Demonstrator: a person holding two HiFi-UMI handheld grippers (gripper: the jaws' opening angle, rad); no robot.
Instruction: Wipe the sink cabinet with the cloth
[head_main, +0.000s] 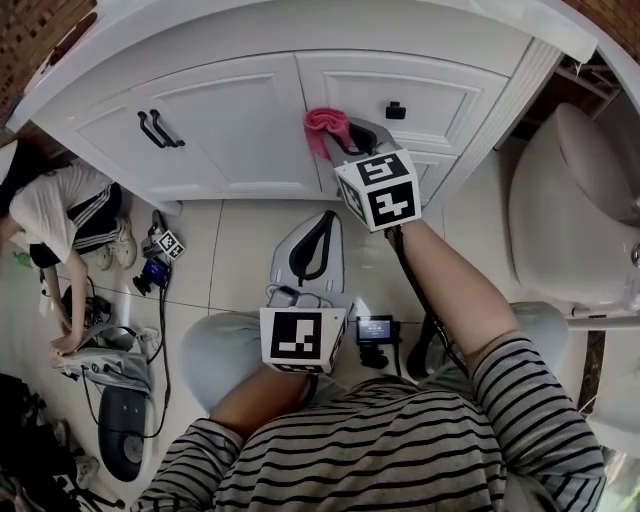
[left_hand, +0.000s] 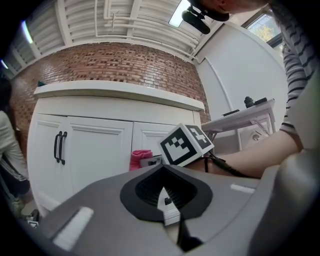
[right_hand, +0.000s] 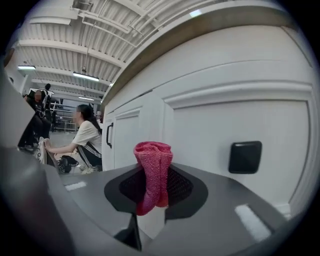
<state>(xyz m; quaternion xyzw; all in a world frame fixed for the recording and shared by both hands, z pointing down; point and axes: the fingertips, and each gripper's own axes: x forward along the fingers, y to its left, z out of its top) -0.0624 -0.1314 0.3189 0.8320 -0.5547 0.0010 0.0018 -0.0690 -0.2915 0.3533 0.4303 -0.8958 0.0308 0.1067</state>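
now, upper centre, right gripper (head_main: 350, 136) grips the cloth (head_main: 325, 124) by the cabinet (head_main: 240, 140); left gripper (head_main: 311, 250), lower centre, jaws together.

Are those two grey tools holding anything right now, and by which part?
The right tool grips the pink knitted cloth by one bunched end, the rest poking out past its tips. The left tool holds nothing.

Cloth (head_main: 326, 126) between the jaws of the right gripper (head_main: 347, 136), up against the sink cabinet (head_main: 250, 165) front, knob (head_main: 396, 110) just right of that gripper, paired door handles (head_main: 160, 129) well to its left, left gripper (head_main: 322, 222) behind and below it, toilet (head_main: 570, 210) off to its right.
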